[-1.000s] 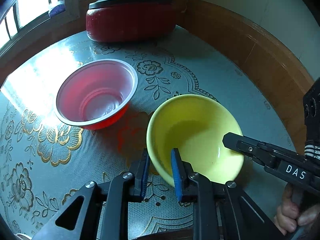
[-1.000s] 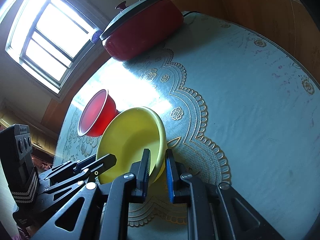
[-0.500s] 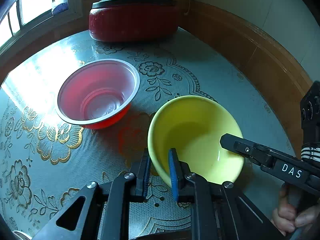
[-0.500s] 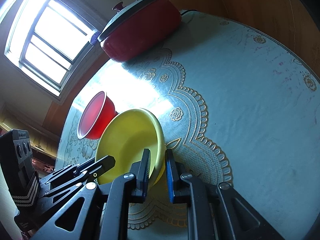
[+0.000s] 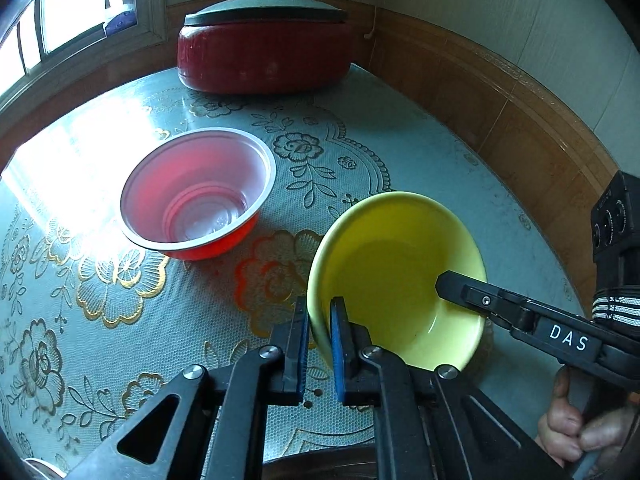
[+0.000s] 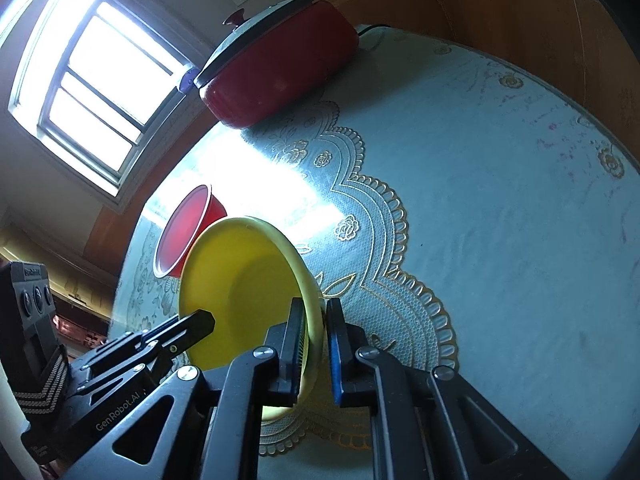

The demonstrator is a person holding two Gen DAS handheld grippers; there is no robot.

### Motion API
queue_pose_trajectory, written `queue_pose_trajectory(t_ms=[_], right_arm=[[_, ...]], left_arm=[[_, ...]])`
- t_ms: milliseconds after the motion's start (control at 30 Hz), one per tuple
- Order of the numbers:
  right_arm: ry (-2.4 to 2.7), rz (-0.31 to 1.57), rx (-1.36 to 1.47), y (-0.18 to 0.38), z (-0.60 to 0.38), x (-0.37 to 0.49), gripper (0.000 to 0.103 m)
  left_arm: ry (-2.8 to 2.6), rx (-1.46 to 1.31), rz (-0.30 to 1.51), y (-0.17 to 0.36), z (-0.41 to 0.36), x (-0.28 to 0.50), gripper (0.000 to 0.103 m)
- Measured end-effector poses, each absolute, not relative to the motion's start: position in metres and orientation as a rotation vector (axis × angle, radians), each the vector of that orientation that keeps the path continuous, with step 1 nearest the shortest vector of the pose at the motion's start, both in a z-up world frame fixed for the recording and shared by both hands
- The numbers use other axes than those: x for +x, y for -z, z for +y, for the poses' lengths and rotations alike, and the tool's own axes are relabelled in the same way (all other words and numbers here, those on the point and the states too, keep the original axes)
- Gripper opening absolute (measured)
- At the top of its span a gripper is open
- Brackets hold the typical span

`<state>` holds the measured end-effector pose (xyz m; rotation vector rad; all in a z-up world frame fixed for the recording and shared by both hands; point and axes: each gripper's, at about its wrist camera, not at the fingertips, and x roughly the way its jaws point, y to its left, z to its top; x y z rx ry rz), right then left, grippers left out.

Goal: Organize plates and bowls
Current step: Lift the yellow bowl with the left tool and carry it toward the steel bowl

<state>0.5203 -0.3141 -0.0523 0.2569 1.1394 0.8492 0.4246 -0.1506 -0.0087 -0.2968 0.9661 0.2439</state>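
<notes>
A yellow bowl (image 5: 396, 276) is held by both grippers above the table. My left gripper (image 5: 319, 336) is shut on its near-left rim. My right gripper (image 6: 316, 344) is shut on its right rim, and its fingers (image 5: 472, 294) show over the bowl in the left wrist view. The yellow bowl (image 6: 240, 288) appears tilted in the right wrist view. A red plastic bowl (image 5: 196, 196) with a white inside stands upright on the table, to the left of and beyond the yellow bowl; it also shows in the right wrist view (image 6: 184, 232).
A large red pot (image 5: 264, 52) with a dark lid stands at the far edge by the wall. The round table (image 6: 500, 200) has a blue-grey floral cloth. Wooden panelling runs behind it and a window is at the far left.
The left gripper's jaws have narrowed onto the yellow bowl's rim. The bowl has moved slightly right and further from the red bowl. The right gripper keeps its hold.
</notes>
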Motion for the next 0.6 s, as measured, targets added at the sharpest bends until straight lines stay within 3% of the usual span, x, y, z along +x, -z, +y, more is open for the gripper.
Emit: queue_pose_trajectory(t_ms=[33,100,400,433,533,600], right_arm=[[-0.847,1.146,0.27,0.053,-0.315,0.521,0.013],[-0.852,1.165,0.312,0.055,-0.319,0.524,0.027],[-0.832,1.153,0.33,0.052,-0.334,0.521,0.029],[-0.832,1.146,0.323,0.051,-0.334,0.519,0.028],[-0.841,1.124,0.297,0.049,-0.331,0.512,0.009],[-0.824,1.104,0.262,0.045,-0.328,0.507,0.007]], left_arm=[[-0.242,-0.301,0.975,0.01,-0.15,0.426,0.01],[-0.233,-0.336,0.978,0.012,-0.147,0.425,0.01],[-0.224,-0.373,0.987,0.013,-0.139,0.422,0.015],[-0.22,-0.365,0.989,0.013,-0.141,0.42,0.015],[-0.201,-0.354,0.981,0.011,-0.147,0.419,0.014],[-0.209,-0.335,0.976,0.009,-0.152,0.417,0.013]])
